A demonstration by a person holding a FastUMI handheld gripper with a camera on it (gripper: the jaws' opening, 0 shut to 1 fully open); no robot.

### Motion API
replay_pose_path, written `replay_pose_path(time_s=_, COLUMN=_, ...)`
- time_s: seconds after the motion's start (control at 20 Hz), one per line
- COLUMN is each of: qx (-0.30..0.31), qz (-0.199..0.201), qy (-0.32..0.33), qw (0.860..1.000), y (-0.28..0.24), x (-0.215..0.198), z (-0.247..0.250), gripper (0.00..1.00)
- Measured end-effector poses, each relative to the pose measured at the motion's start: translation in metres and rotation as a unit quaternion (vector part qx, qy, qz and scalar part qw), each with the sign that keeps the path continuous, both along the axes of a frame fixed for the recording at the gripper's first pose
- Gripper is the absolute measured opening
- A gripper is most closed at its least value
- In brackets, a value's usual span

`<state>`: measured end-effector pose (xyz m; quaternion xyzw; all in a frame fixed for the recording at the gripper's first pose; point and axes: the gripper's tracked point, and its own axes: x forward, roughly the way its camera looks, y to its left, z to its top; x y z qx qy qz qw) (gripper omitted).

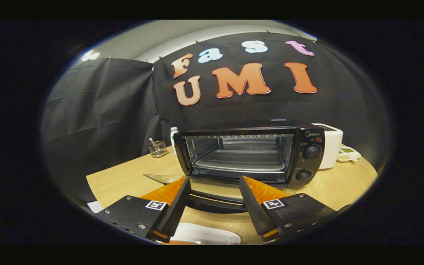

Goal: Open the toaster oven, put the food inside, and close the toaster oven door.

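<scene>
Fingers of the gripper (214,180) are standing apart, hiding the corners of the toaster oven (250,154) door (215,197), which is lying open; plate (204,233) is partly cut off below.

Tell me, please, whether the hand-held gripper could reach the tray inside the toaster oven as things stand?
Probably yes: the oven door is folded down, the hand-held gripper is open, and nothing stands between it and the tray.

A toaster oven (250,156) stands on a table (123,180), door (212,197) folded down toward the parted gripper (214,184). A toaster (329,145) and small dish (349,154) sit right; a wire holder (158,148) stands left near the table's back edge; a plate (206,233) lies between the fingers.
</scene>
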<state>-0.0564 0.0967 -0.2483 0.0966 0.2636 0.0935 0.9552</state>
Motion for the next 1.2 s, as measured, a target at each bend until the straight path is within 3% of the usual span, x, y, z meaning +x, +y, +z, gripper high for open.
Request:
replay_pose_path(time_s=0.3, qx=0.009, qz=-0.003, qy=0.077, qw=0.997, y=0.001, x=-0.018, z=-0.039, gripper=0.79)
replay_pose_path(time_s=0.55, qx=-0.016, qz=-0.013, qy=0.107, qw=0.994, y=-0.016, x=-0.031, z=-0.06, gripper=0.76)
replay_pose_path(time_s=0.85, qx=0.016, qz=-0.023, qy=0.121, qw=0.992, y=-0.02, x=-0.039, z=-0.057, gripper=0.75)
replay_pose_path(time_s=1.2, qx=-0.006, qz=0.042, qy=0.088, qw=0.995, y=-0.008, x=-0.084, z=-0.026, gripper=0.73)
